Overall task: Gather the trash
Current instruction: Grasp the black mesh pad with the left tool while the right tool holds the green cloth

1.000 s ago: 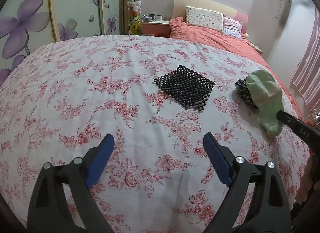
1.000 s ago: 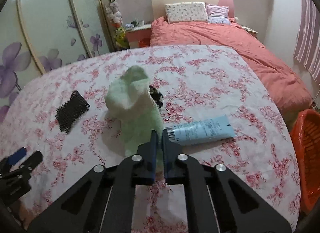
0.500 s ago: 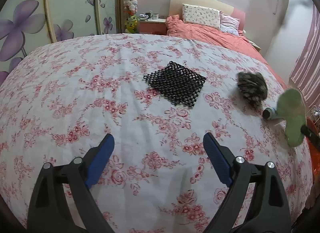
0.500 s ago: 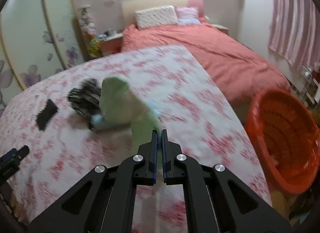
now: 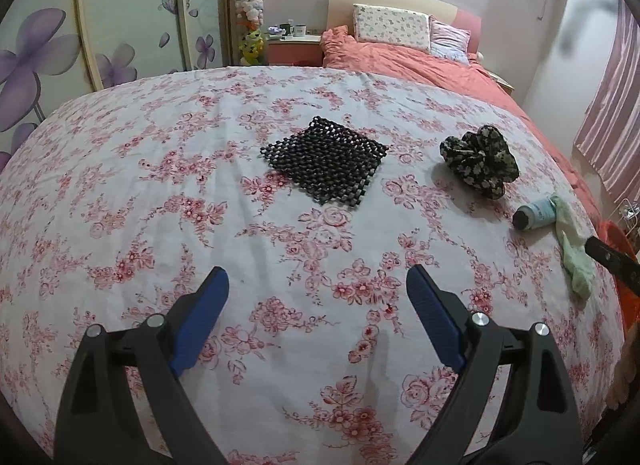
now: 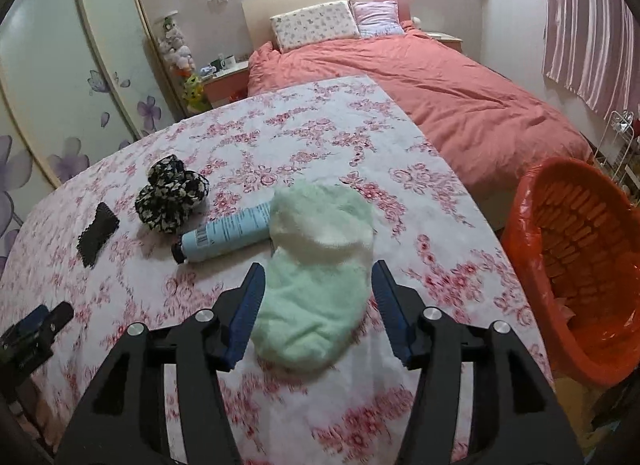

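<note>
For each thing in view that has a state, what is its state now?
left gripper: open, empty
right gripper: jaws opening, green sock between them
green sock: lying flat on bed
blue tube: lying down, capped
orange basket: upright beside bed

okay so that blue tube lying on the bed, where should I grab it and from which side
Probably at the blue tube's bare middle, coming from above with the fingers across its width. It lies flat, its black cap pointing away from the green cloth, which covers the other end.
</note>
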`<state>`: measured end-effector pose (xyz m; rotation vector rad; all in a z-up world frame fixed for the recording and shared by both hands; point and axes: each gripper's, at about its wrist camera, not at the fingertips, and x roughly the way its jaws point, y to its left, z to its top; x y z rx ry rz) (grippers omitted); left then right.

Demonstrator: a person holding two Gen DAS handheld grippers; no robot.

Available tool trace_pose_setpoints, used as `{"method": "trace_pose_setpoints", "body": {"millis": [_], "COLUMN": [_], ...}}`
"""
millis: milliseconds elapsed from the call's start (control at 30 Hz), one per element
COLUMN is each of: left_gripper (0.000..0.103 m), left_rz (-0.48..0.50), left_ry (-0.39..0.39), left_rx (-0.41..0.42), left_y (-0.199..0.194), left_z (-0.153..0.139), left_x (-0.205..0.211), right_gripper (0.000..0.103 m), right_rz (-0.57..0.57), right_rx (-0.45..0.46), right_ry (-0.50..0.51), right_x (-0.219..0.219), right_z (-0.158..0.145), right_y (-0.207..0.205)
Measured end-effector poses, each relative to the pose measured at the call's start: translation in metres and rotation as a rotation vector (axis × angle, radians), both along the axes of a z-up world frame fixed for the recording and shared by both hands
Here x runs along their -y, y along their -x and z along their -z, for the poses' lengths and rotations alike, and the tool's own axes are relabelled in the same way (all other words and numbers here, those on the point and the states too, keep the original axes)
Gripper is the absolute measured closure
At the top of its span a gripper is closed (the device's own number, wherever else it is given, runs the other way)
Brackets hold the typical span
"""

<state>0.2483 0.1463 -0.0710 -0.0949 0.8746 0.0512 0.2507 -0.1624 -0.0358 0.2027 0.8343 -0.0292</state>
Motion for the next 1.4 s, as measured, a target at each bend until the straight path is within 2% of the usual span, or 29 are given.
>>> {"method": "trace_pose_setpoints", "body": {"millis": [200, 267, 367, 400, 433, 467, 500, 633, 733, 1033, 1233, 1400], "left_gripper": [0.015, 0.015, 0.015, 0.015, 0.015, 0.015, 0.015, 0.014, 0.011, 0.011, 0.011, 0.029], "left_rz": [0.009, 0.009, 0.006, 0.002, -0.001, -0.005, -0.009, -0.033, -0.050, -0.071, -0.122, -0.127], "left_ry": [-0.001, -0.002, 0.000, 0.003, 0.007, 0.012, 0.015, 0.026, 0.024, -0.095, -0.051, -0.079], "left_rx": [-0.003, -0.002, -0.004, -0.005, -0.006, -0.003, 0.001, 0.008, 0.009, -0.068, -0.084, -0.062], "left_y": [0.001, 0.001, 0.000, -0.002, -0.004, -0.006, -0.009, -0.031, -0.056, -0.113, -0.127, -0.130], "left_z": [0.001, 0.001, 0.002, 0.002, 0.001, 0.000, -0.001, -0.006, -0.009, 0.010, 0.011, 0.011], "left_x": [0.004, 0.005, 0.005, 0.005, 0.004, 0.003, 0.002, 0.000, 0.003, 0.022, 0.016, 0.015], "right_gripper": [0.045, 0.048, 0.063, 0.071, 0.086, 0.088, 0.095, 0.097, 0.097, 0.097, 0.097, 0.097], "right_rz": [0.016, 0.025, 0.027, 0.030, 0.046, 0.059, 0.070, 0.098, 0.098, 0.094, 0.092, 0.091], "right_rx": [-0.062, -0.059, -0.048, -0.045, -0.052, -0.051, -0.053, -0.047, -0.046, -0.043, -0.043, -0.042], "right_ry": [0.055, 0.087, 0.084, 0.078, 0.092, 0.092, 0.083, 0.023, 0.015, -0.014, -0.017, -0.029], "right_x": [-0.006, -0.008, -0.004, -0.001, 0.000, 0.005, 0.010, 0.024, 0.025, 0.029, 0.031, 0.032], "right_z": [0.015, 0.017, 0.017, 0.016, 0.017, 0.017, 0.017, 0.018, 0.018, 0.018, 0.018, 0.018], "right_y": [-0.017, -0.016, -0.012, -0.011, -0.011, -0.010, -0.009, -0.006, -0.006, -0.006, -0.006, -0.005]}}
